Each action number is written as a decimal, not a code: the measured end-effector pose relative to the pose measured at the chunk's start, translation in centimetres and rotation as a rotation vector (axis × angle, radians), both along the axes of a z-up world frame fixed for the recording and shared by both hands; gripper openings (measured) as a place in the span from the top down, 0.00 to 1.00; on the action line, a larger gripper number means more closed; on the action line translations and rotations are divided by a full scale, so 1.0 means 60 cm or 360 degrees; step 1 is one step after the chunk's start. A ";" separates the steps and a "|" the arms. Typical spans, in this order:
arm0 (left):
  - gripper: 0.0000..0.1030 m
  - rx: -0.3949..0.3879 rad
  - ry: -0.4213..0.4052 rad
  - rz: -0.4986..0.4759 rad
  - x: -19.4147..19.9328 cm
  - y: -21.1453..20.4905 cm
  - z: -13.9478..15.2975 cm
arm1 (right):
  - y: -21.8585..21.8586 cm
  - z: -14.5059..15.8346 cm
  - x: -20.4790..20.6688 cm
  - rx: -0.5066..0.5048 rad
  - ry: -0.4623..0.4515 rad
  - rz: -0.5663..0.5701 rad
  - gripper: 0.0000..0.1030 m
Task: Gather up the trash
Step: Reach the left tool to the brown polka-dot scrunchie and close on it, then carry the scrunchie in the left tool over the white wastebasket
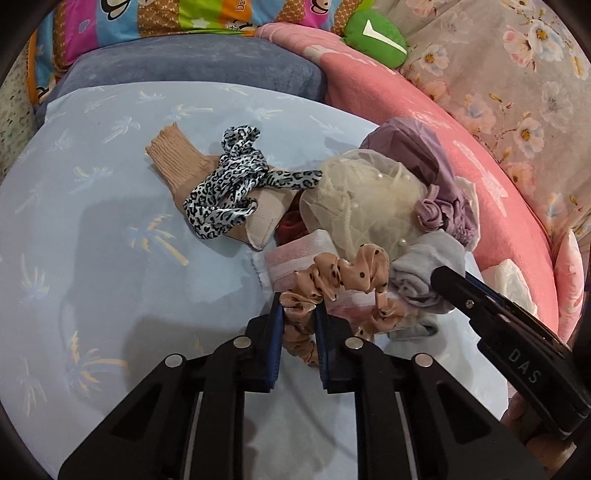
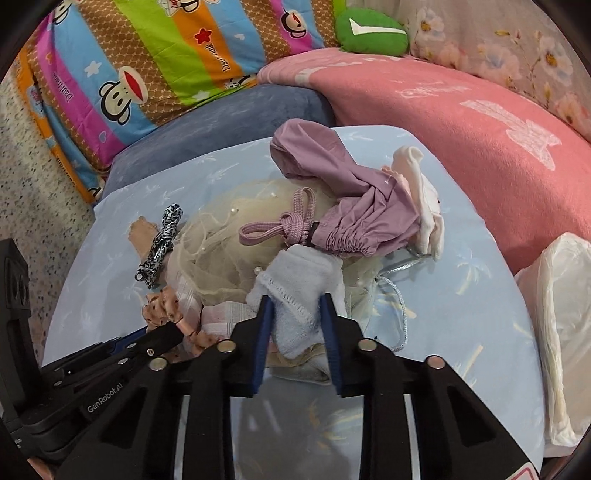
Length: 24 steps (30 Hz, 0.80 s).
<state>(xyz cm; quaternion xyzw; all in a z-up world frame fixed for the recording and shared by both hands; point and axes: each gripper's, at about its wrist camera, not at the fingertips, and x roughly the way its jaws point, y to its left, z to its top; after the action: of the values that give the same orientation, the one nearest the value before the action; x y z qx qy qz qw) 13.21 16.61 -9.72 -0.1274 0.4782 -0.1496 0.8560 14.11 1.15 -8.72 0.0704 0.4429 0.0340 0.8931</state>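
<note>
A heap of small cloth items lies on the light blue sheet [image 1: 92, 221]. My left gripper [image 1: 299, 314] is shut on a peach polka-dot scrunchie [image 1: 343, 277] at the heap's near edge. My right gripper [image 2: 297, 306] is shut on a pale grey sock [image 2: 295, 280], which also shows in the left wrist view [image 1: 424, 280]. The right gripper's black body [image 1: 498, 321] reaches in from the right there. The heap also holds a leopard-print ribbon [image 1: 229, 181], a beige sock [image 1: 173, 155], a cream tulle piece [image 1: 354, 195] and a purple drawstring pouch [image 2: 354, 206].
A pink blanket [image 2: 461, 122] curves along the right side. A white plastic bag [image 2: 561, 314] lies at the right edge of the sheet. A striped cartoon pillow [image 2: 147, 55], a grey-blue cushion [image 1: 192, 62] and a green plush [image 2: 369, 31] lie behind.
</note>
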 end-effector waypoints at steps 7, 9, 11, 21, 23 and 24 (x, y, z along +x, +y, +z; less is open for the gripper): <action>0.85 0.0008 -0.0045 -0.0016 -0.021 -0.015 0.033 | -0.018 0.039 -0.036 0.0046 -0.0054 -0.0018 0.93; 0.85 0.0023 -0.0069 -0.0031 -0.030 -0.024 0.046 | -0.026 0.055 -0.048 0.0042 -0.0080 -0.0025 0.93; 0.85 0.0027 -0.0087 -0.0052 -0.037 -0.034 0.057 | -0.036 0.071 -0.063 0.0032 -0.0114 -0.0041 0.93; 0.85 0.0093 -0.0224 -0.0199 -0.070 -0.123 0.119 | -0.115 0.140 -0.135 0.0016 -0.0251 -0.0186 0.93; 0.85 0.0109 -0.0254 -0.0240 -0.075 -0.150 0.131 | -0.136 0.150 -0.151 0.0016 -0.0279 -0.0226 0.93; 0.85 0.0114 -0.0268 -0.0256 -0.080 -0.162 0.137 | -0.147 0.155 -0.159 0.0018 -0.0290 -0.0246 0.93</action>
<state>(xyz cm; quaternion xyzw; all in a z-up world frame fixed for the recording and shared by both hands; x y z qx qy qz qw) 8.43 6.90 -1.47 -0.0448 0.4183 -0.2107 0.8824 4.56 -7.68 0.58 0.1060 0.3528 -0.0263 0.9293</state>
